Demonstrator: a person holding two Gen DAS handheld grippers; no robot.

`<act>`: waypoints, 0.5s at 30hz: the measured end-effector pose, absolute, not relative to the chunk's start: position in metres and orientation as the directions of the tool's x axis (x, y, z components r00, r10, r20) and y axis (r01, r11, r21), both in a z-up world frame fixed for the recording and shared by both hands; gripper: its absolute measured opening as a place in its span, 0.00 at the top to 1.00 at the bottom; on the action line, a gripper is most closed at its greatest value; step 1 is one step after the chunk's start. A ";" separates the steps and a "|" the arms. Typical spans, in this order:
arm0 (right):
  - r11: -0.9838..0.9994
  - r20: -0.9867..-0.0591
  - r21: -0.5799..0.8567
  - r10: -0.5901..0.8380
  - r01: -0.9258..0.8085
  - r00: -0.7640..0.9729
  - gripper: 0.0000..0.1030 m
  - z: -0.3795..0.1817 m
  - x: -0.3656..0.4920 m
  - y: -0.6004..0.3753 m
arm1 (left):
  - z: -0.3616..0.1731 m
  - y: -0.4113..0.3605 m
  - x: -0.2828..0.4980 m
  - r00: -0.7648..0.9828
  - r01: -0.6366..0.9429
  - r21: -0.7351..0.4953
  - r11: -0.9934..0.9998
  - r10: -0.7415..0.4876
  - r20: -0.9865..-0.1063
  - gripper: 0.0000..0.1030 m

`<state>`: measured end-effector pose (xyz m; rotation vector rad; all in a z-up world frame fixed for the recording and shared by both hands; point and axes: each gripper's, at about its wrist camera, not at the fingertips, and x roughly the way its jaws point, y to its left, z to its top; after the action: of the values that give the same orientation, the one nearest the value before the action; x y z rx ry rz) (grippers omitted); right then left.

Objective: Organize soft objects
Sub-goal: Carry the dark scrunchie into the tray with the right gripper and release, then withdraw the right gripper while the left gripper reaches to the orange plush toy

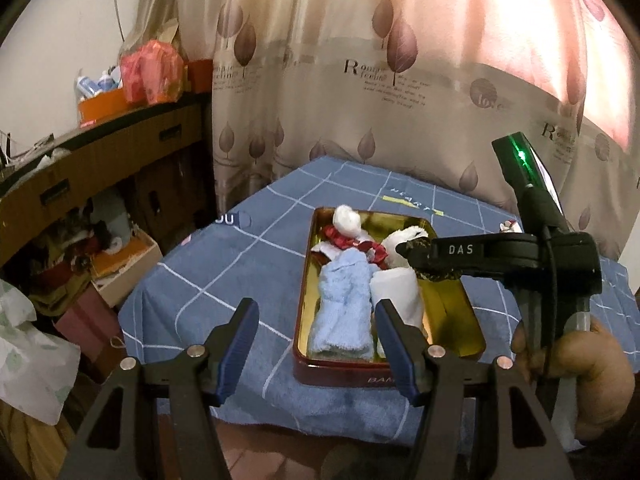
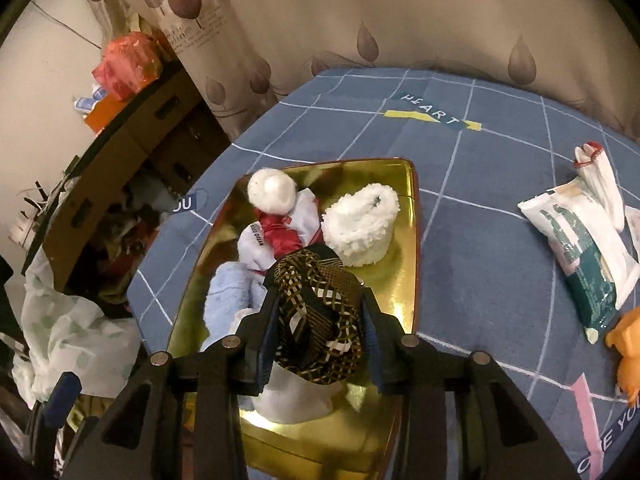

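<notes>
Your right gripper (image 2: 318, 316) has its jaws closed on the patterned cloth (image 2: 316, 312), held above the tin (image 2: 400, 280) at centre frame; your left gripper (image 1: 316, 340) hangs wide open and empty at the tin's near end. The cloth looks light, limp and likely slippery, so keep the grip on its bunched middle.

home, bedroom-ish | leaf curtain (image 1: 360, 80) | cluttered shelf (image 1: 100, 152) | blue cloth (image 2: 480, 184)

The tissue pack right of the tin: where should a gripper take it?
Grip the tissue pack across its short width, mid-length, from above. It lies flat and clear on the blue cloth, its long sides exposed; only its far end meets the white sock.
</notes>
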<state>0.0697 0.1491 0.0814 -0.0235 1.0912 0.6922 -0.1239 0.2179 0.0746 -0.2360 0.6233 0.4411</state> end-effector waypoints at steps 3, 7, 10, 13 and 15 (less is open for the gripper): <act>0.793 -0.820 0.322 0.506 -0.518 0.266 0.61 0.077 0.073 0.149 | 0.074 0.219 -0.124 0.722 -0.471 -0.086 0.878 0.327 -0.610 0.40; 0.795 -0.822 0.317 0.502 -0.518 0.267 0.61 0.074 0.074 0.150 | 0.074 0.218 -0.123 0.721 -0.469 -0.083 0.879 0.327 -0.611 0.40; 0.795 -0.825 0.318 0.501 -0.517 0.263 0.58 0.073 0.075 0.150 | 0.072 0.217 -0.122 0.715 -0.465 -0.080 0.882 0.321 -0.621 0.40; 0.798 -0.824 0.295 0.490 -0.525 0.283 0.56 0.075 0.073 0.150 | 0.072 0.218 -0.121 0.713 -0.464 -0.074 0.883 0.323 -0.623 0.40; 0.796 -0.821 0.305 0.498 -0.523 0.280 0.55 0.076 0.072 0.148 | 0.073 0.218 -0.122 0.716 -0.465 -0.075 0.882 0.325 -0.618 0.40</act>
<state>0.0720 0.1480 0.0761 -0.0267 1.0900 0.6851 -0.1221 0.2181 0.0729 -0.2327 0.6362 0.4417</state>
